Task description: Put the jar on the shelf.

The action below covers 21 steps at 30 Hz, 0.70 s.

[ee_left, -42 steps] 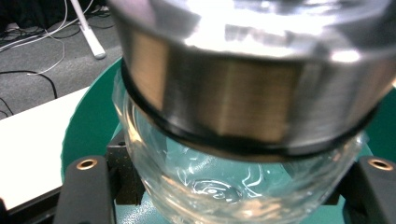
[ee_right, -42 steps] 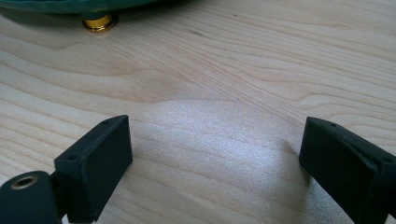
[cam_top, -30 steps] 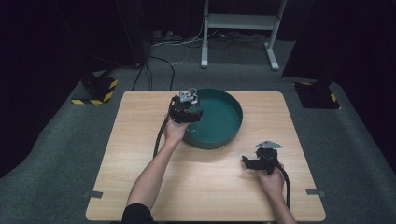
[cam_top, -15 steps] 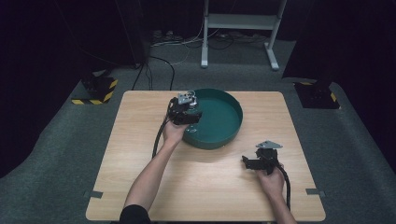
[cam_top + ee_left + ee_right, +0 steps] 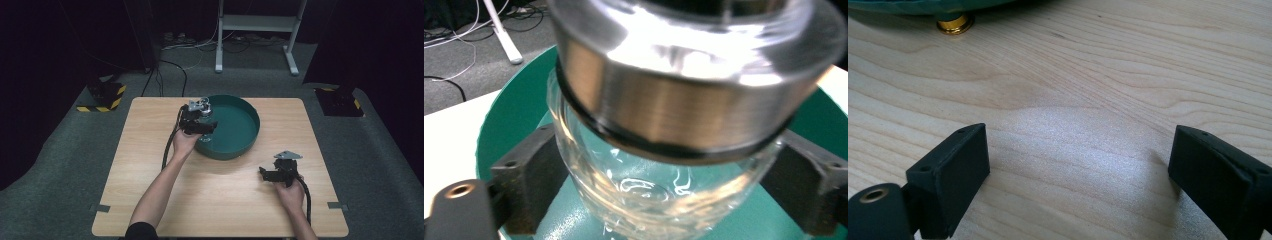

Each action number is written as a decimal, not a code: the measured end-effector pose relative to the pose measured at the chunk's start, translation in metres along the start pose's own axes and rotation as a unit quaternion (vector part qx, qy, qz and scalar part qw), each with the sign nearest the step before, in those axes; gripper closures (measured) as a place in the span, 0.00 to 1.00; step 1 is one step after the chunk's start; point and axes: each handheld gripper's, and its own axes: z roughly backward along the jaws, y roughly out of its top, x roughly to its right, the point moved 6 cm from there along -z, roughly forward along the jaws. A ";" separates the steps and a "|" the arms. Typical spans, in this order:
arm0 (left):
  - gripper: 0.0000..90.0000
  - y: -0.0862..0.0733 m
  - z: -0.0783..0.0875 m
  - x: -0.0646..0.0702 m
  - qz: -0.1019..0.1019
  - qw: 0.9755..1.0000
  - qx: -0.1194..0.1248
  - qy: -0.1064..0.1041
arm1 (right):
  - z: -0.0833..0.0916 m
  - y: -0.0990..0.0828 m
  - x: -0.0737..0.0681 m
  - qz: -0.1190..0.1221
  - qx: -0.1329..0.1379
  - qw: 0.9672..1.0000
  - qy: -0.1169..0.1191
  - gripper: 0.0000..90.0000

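Left hand-held gripper jaws just opened, glass jar between them inside green basin; I fear it tips. Right hand-held gripper open, empty.

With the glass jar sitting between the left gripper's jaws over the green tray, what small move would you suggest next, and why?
Probably draw the left gripper straight back from the glass jar. Its jaws have just been opening and now stand on either side of the jar's lower body, seemingly no longer pressing it, and the jar looks set down in the green tray. Retreating without sideways drift should avoid tipping it. The right gripper waits open over the table.
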 end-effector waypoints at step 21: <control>0.09 -0.008 0.028 0.002 0.000 1.000 0.004 0.003 | 0.000 0.000 0.000 0.000 0.000 1.000 0.000 0.11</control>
